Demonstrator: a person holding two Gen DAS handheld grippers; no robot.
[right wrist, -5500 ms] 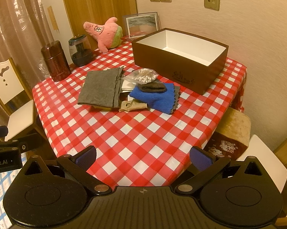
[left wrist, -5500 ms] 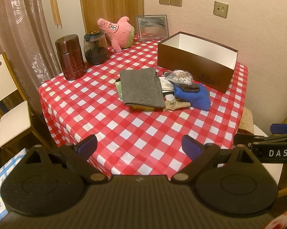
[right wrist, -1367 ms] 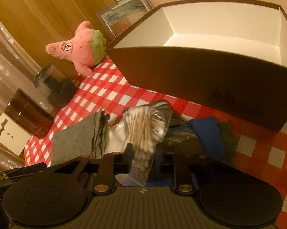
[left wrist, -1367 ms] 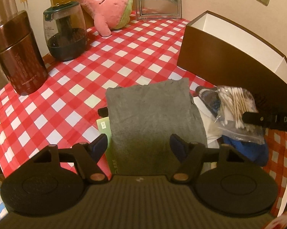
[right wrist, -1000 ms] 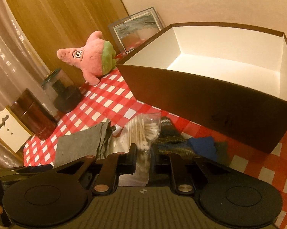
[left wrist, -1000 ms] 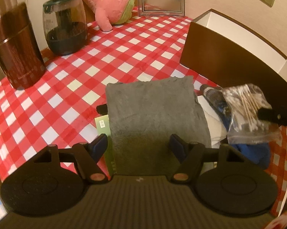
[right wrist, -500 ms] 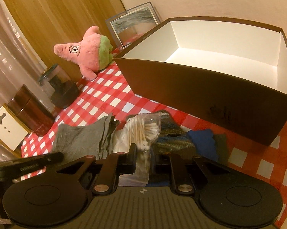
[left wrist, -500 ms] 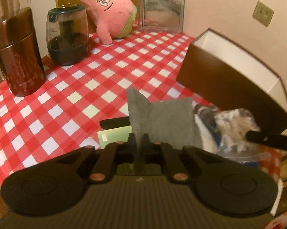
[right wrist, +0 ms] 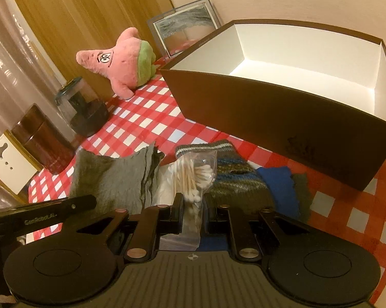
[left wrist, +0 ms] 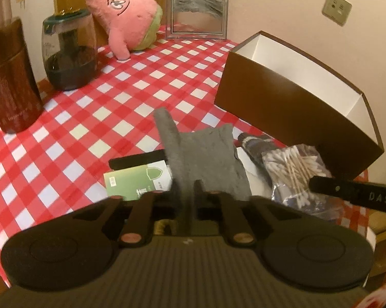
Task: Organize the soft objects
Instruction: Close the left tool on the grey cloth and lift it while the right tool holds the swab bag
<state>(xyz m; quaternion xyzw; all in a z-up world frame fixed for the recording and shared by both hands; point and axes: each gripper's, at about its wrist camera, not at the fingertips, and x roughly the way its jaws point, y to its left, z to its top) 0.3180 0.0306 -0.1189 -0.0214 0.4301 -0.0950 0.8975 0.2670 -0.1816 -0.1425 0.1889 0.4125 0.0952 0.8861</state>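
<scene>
Gray cloth (left wrist: 205, 151): it lies in the pile on the checked tablecloth (left wrist: 95, 102), just in front of the brown box (left wrist: 290, 102). One edge is pulled up.
Left gripper (left wrist: 186, 195): its two fingers are pressed together on the near edge of the gray cloth.
Bag of cotton swabs (right wrist: 193, 177): a clear bag, lifted up a little above the pile.
Right gripper (right wrist: 193, 206): its two fingers are pinching the bottom of the bag of cotton swabs.
Knit sock (right wrist: 231, 174) and blue cloth (right wrist: 280, 187): they lie on the table under the bag, near the box.
Green packet (left wrist: 139, 179): it sits under the gray cloth and touches it.
What could go wrong: the bag is slippery and held by a thin bit, so it may slide out. The cloth hangs loose, so it may drag the green packet along or catch on the box wall.
Brown box: open on top, white inside, and I see nothing in it.
Jars (left wrist: 69, 51): the clear one has something dark at the bottom; the brown one is shut.
</scene>
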